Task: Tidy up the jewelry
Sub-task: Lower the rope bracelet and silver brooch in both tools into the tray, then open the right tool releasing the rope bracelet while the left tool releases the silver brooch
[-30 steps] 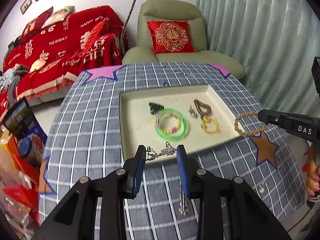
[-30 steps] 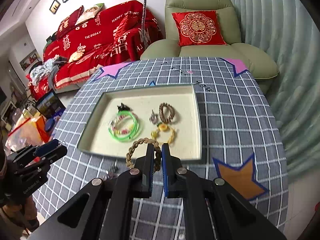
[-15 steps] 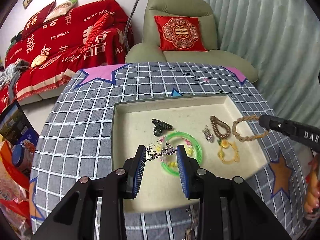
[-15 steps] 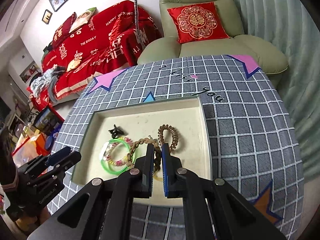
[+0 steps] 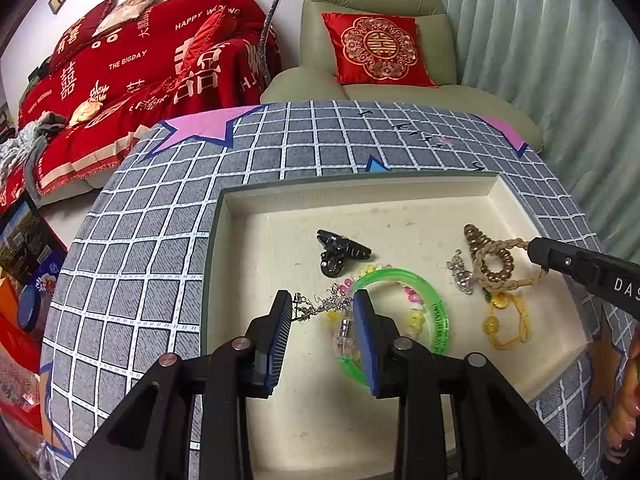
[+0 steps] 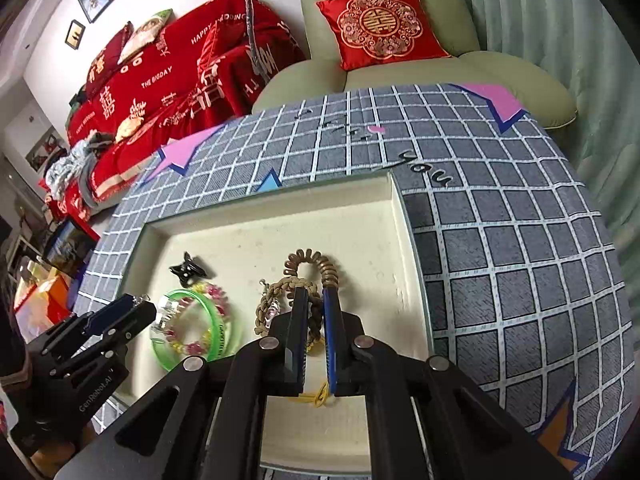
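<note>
Cream tray point(image 5: 400, 196) sits on a grid-patterned tablecloth point(image 5: 168, 216), its raised rim all round. Left gripper point(image 5: 322, 306) hangs over the tray's near-left part, jaws part-spread and clamped on a silver chain piece point(image 5: 316, 306) stretched between the blue pads. Right gripper point(image 6: 316, 294) is over the tray's right half, jaws pinched tight on a braided rope bracelet point(image 6: 276, 300), whose loop hangs to the left of the fingers.

Lying in the tray: green bangle point(image 5: 420, 284) with a beaded bracelet point(image 5: 414, 312) inside it, mid-tray, just right of the left gripper; black hair claw point(image 5: 340, 250) just behind the bangle; brown coil hair tie point(image 6: 316, 262) towards the right wall, under the rope bracelet's loop; small silver charm point(image 5: 460, 270) beside it; yellow cord bracelet point(image 5: 506, 320) near the right-front corner.

Open floor: the far strip along the tray's back wall, the back-left corner and the front-left area are bare. Right wall is near the coil tie, little room there. Tablecloth around the tray is clear in view.
</note>
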Available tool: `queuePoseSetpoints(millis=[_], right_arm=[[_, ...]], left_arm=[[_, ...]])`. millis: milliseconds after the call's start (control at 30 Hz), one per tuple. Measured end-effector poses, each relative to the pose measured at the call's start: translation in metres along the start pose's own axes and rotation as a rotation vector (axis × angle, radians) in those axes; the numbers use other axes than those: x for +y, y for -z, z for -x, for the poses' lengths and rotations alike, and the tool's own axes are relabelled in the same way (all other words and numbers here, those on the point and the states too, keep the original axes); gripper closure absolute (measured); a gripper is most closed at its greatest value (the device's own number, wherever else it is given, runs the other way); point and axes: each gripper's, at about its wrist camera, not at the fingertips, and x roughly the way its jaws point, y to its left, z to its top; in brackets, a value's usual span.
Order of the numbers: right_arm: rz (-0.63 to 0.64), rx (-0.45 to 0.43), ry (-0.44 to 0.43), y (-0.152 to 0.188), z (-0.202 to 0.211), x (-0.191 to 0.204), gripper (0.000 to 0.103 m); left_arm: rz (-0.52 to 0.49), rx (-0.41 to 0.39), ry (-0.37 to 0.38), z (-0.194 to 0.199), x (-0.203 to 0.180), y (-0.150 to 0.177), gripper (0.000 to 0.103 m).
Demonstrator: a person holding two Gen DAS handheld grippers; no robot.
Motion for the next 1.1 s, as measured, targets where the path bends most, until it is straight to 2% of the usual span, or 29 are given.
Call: queuePoseSetpoints(millis=[367,767,867,933,1000,1100], right_arm=[[0.033,0.039,0.036,0.011,-0.02,0.003,0.095],[0.036,0.084,0.045,0.019,-0.031,0.001,0.092],[0.029,0.085,0.041,0.019,-0.031,0.0,0.077],[0.021,0.078,0.025,0.018,-0.028,0.0,0.056],[0.017,0.057,0.012,0.017,-0.02,0.001,0.044],[0.01,0.029,-0.002,0.014,-0.008,0.004,0.042]], left_arm=[[-0.036,-0.015,-0.026,-0.005,-0.009,0.003,0.062],[-0.044,0.003,-0.051,-0.011,-0.011,0.008,0.062],[-0.04,0.002,-0.053,-0.009,-0.011,0.008,0.062],[-0.046,-0.004,-0.059,-0.005,-0.012,0.007,0.062],[-0.056,-0.015,-0.071,0.0,-0.013,0.007,0.062],[-0.066,-0.03,-0.077,0.01,-0.014,0.006,0.062]])
